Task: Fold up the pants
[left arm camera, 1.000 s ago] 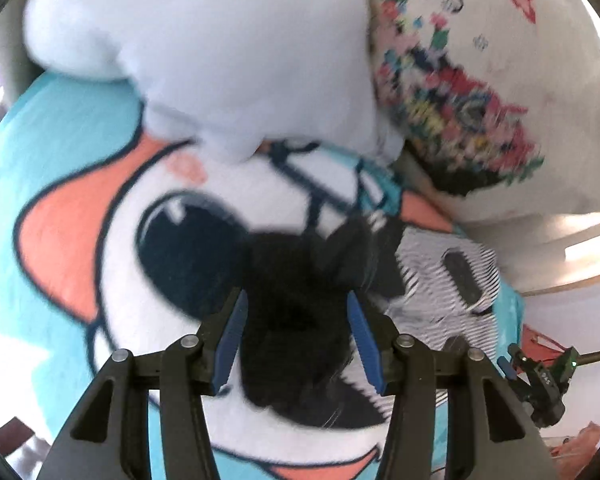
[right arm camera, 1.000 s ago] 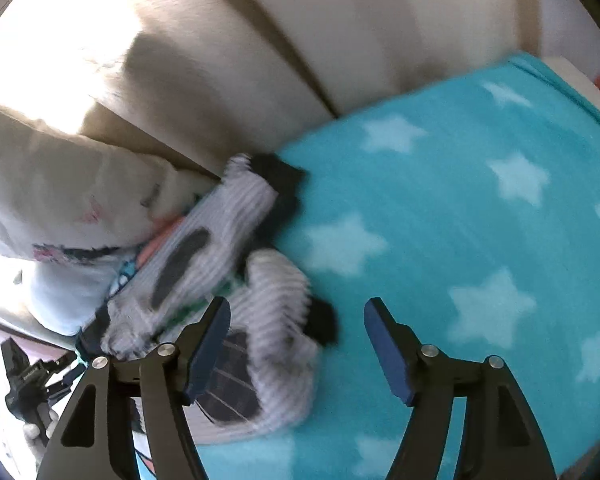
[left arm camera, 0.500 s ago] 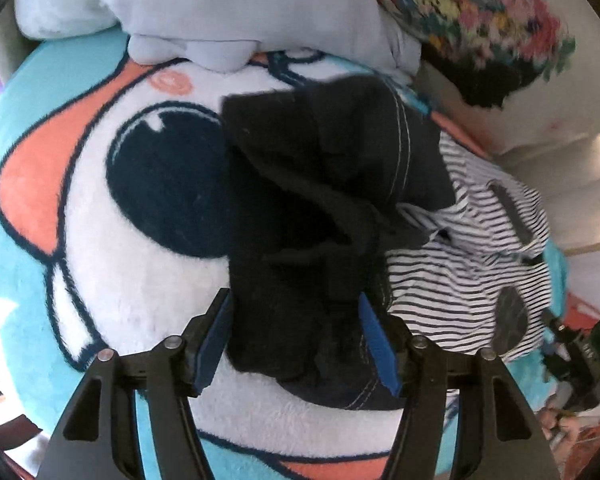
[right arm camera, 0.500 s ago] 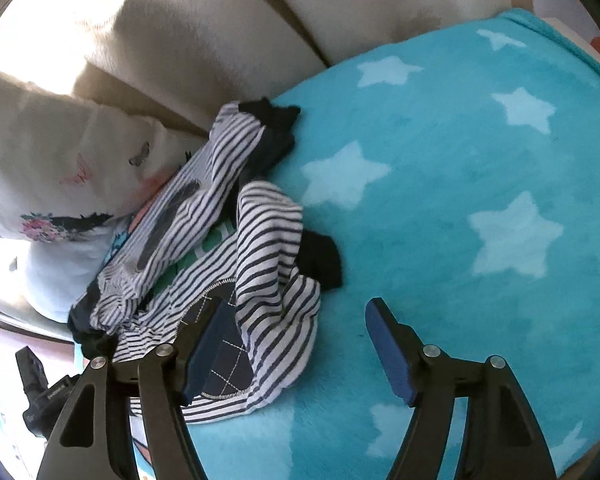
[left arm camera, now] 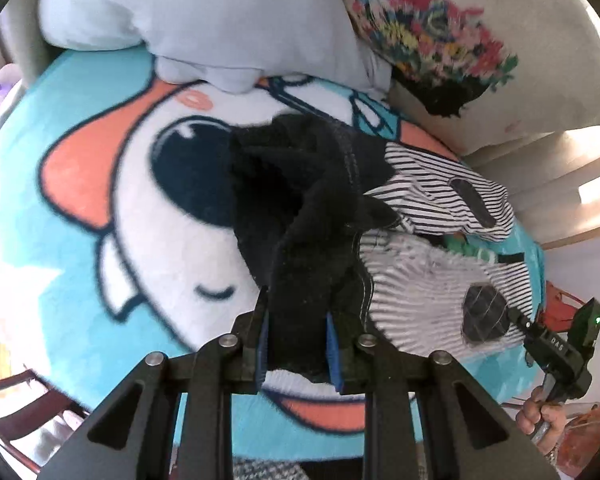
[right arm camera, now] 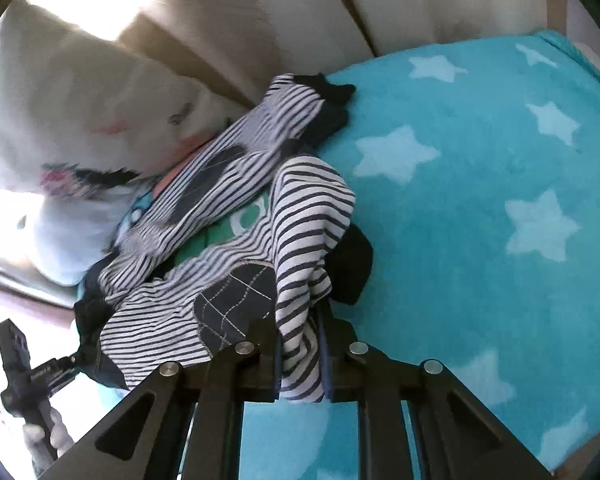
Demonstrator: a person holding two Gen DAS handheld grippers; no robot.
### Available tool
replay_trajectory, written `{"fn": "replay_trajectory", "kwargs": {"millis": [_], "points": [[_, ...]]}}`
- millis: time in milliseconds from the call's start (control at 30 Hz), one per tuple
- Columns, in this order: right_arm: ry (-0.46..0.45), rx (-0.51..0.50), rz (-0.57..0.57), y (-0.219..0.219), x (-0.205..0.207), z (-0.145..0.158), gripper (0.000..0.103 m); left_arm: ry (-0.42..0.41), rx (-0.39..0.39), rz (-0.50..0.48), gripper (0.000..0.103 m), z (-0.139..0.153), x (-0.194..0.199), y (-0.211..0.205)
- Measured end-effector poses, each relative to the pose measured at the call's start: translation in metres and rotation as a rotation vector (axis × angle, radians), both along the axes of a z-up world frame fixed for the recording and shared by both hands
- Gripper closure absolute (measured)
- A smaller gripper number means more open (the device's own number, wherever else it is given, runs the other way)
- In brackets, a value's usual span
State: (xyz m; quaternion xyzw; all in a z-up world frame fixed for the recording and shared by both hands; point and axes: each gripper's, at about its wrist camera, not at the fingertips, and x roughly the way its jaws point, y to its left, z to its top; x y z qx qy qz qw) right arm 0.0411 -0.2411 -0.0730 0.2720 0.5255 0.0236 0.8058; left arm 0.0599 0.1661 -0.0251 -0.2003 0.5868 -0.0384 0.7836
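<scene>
Across turquoise blanket, striped pants stretch between both claws.

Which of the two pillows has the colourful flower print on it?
The cream pillow at the back right. The pale blue pillow to its left is plain, with no pattern.

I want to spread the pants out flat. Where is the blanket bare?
Bare room: the starry teal blanket right of the striped pants, and the cartoon face left of their black part. Crowded: near the pillows, where the pants bunch.
</scene>
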Motion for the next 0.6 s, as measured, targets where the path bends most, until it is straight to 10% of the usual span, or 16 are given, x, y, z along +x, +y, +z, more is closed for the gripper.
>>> {"fn": "replay_trajectory", "kwargs": {"millis": [300,500,600], "points": [[0.08,0.009,0.07,0.014,-0.056,-0.013,0.085,0.062,-0.022,0.025,0.079,-0.03,-0.04,0.015],[0.015,0.155,-0.023,-0.019,-0.083,-0.011,0.049,0.044,-0.093,0.047,0.072,-0.037,-0.057,0.025],[-0.04,0.145,-0.123,-0.049,-0.085,0.0,0.048,0.006,-0.103,0.074,0.072,-0.024,-0.066,0.036]]}}
